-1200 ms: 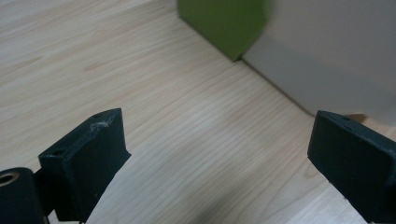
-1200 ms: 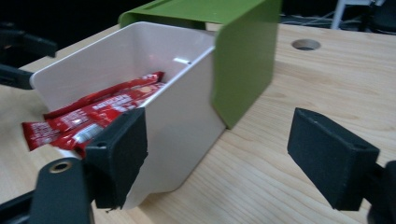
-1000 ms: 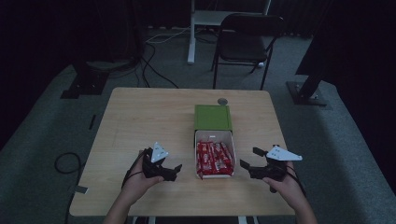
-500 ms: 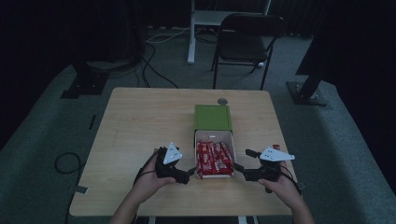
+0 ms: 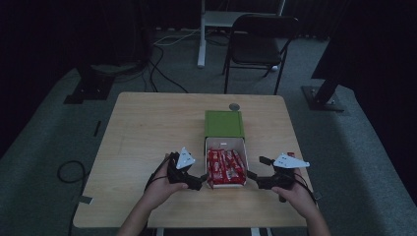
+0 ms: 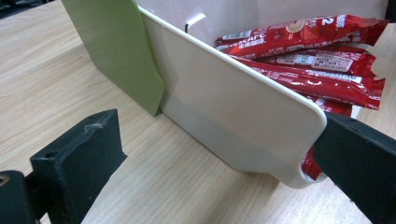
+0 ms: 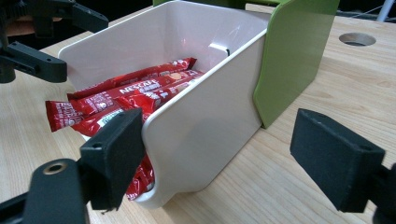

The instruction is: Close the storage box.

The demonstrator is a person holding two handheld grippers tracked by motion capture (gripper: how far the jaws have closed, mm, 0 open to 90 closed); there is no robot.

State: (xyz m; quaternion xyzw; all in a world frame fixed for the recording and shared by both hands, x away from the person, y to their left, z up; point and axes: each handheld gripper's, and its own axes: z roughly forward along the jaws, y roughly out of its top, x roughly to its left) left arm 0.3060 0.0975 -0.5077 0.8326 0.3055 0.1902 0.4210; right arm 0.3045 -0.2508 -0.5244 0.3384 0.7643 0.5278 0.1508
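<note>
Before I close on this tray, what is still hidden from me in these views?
- Count of red coffee sachets: right gripper view, stacked, lower ones covered by upper ones and the white plastic tray wall.
- Inside of the green sleeve: high view, its top covers it.
- Left hand-held gripper: left gripper view, right jaw cut off by the frame edge; contact with the tray corner unclear.
- Sachet print: high view, too small and dark.

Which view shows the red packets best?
The right gripper view: the red packets lie in full length inside the white tray, labels readable. The left gripper view shows their ends past the tray wall; the high view, a small red patch.
</note>
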